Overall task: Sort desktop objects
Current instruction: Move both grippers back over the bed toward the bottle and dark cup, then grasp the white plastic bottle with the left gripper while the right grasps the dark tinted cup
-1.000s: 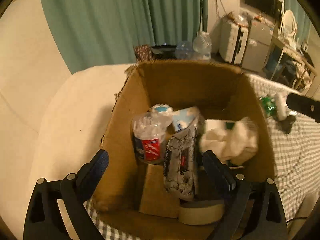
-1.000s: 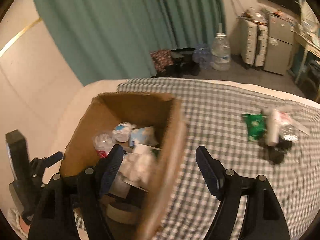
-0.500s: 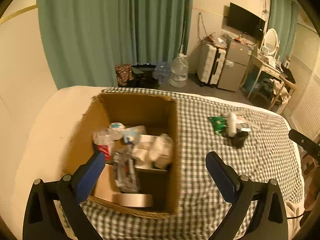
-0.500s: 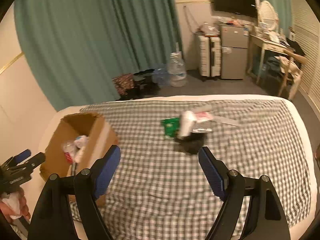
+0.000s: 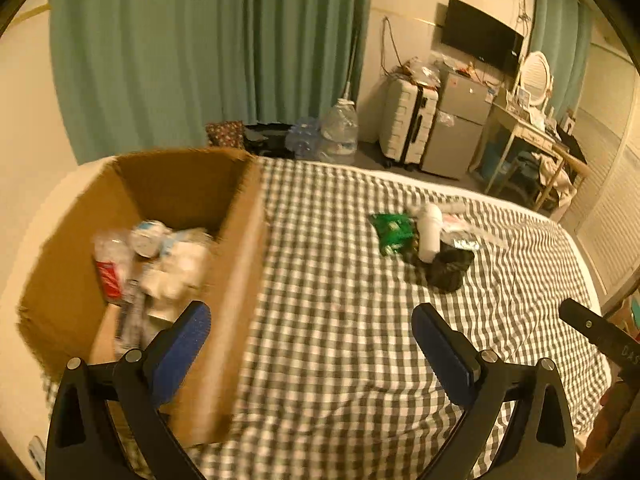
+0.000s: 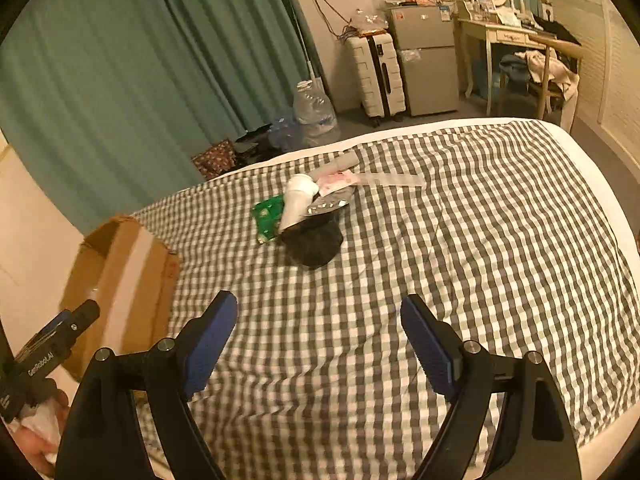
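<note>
The left claw (image 5: 310, 338) stands spread wide with nothing between its blue pads, its left finger over the near wall of the cardboard box (image 5: 240, 264). The right claw (image 6: 318, 330) has just been opening and is also empty, above bare checked bedspread (image 6: 460, 240). The box, at the bed's left edge, holds a red-labelled clear tub (image 5: 110, 268), a round white lid and crumpled white packets, all blurred. To the right of the box, well apart from it, lies a small heap: a green packet (image 6: 269, 216), a white bottle (image 6: 297, 200) lying across a black crumpled thing (image 6: 314, 244), and a foil pill strip (image 6: 330, 205).
</note>
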The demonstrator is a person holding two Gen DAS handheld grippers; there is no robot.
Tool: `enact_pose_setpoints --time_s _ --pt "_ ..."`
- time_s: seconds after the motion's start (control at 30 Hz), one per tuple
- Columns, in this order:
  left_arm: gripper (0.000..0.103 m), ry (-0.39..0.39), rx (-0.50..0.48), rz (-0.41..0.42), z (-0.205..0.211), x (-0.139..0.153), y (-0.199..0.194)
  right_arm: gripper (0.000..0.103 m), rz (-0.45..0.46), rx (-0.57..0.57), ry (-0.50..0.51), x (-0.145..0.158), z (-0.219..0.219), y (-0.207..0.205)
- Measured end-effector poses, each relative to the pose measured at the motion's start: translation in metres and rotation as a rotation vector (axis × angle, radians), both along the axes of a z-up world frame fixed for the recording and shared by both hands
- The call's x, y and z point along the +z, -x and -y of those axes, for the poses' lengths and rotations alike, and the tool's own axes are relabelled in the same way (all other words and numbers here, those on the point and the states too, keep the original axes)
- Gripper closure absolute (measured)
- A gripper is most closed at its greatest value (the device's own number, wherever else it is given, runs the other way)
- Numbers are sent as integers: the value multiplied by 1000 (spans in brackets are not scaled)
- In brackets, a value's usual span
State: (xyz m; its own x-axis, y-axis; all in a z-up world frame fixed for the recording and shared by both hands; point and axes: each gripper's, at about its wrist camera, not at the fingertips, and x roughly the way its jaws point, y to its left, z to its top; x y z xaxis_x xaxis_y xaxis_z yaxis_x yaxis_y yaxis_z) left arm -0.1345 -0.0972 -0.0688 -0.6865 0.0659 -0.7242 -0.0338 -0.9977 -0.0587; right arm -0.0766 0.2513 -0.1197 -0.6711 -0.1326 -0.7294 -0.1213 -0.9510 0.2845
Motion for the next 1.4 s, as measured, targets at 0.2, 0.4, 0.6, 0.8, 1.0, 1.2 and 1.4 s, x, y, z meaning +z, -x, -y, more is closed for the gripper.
enact_pose_setpoints --time_s 0.2,0.4,0.6,0.8,1.0,1.2,1.4 --pt "0 66 -57 25 -40 -38 22 19 -39 16 -22 -29 8 19" --pt "0 70 -68 86 -52 -80 58 18 -43 76 -56 -59 21 54" --pt "0 90 -60 112 -56 -114 99 18 9 94 -34 -90 32 107" --pt "0 100 -49 125 -52 -140 124 18 36 134 -88 -114 46 148" --pt "0 55 -8 130 -42 -154 129 21 58 158 -66 -126 44 154" --pt "0 12 -33 112 -60 -142 126 21 51 94 -139 -116 23 134" --pt "0 33 -131 23 -108 -111 127 21 44 -25 -225 -102 -15 108"
